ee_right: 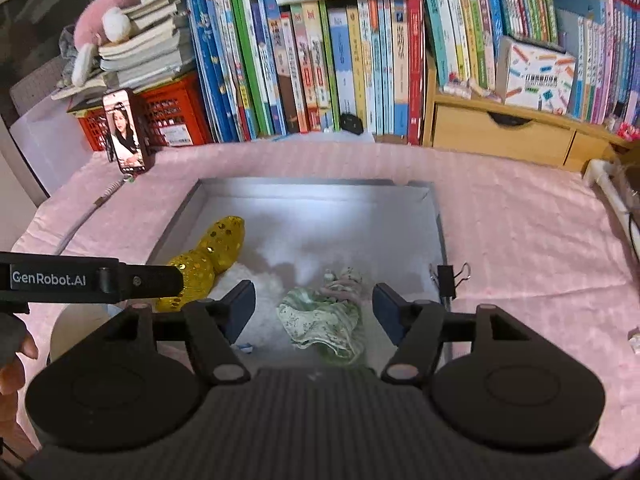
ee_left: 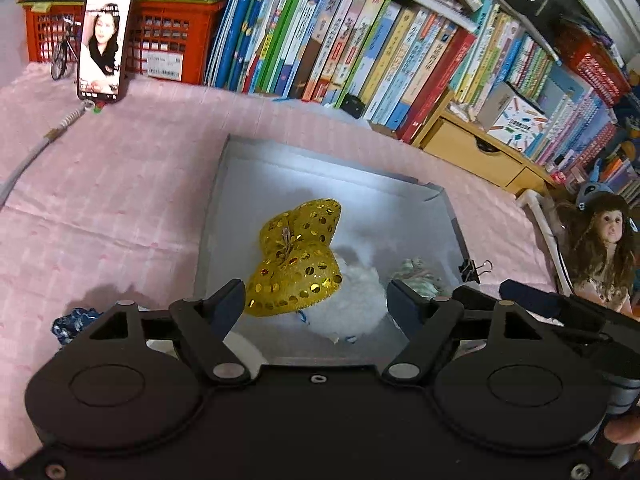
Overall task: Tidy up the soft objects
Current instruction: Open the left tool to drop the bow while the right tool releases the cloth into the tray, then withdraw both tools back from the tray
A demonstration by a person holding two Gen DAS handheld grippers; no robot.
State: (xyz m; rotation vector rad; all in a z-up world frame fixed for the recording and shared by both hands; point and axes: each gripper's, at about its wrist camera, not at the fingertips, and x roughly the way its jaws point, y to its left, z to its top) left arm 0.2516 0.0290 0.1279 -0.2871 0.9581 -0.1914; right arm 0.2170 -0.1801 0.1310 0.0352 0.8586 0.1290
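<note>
A grey shallow box (ee_left: 240,168) (ee_right: 400,196) lies on the pink cloth. In it lie a gold sequinned soft toy (ee_left: 298,258) (ee_right: 208,258), a white fluffy toy (ee_left: 352,300) (ee_right: 248,284) and a green floral cloth bundle (ee_right: 324,316) (ee_left: 418,278). My left gripper (ee_left: 316,304) is open and empty, just above the gold and white toys. My right gripper (ee_right: 314,310) is open and empty, above the green bundle. A blue patterned soft item (ee_left: 74,322) lies on the cloth left of the box.
A phone (ee_left: 105,44) (ee_right: 126,136) stands at the back left before a red crate (ee_left: 168,40). Books (ee_right: 320,68) and a wooden drawer unit (ee_right: 504,132) line the back. A binder clip (ee_right: 450,276) grips the box's right wall. A doll (ee_left: 604,256) sits at the right.
</note>
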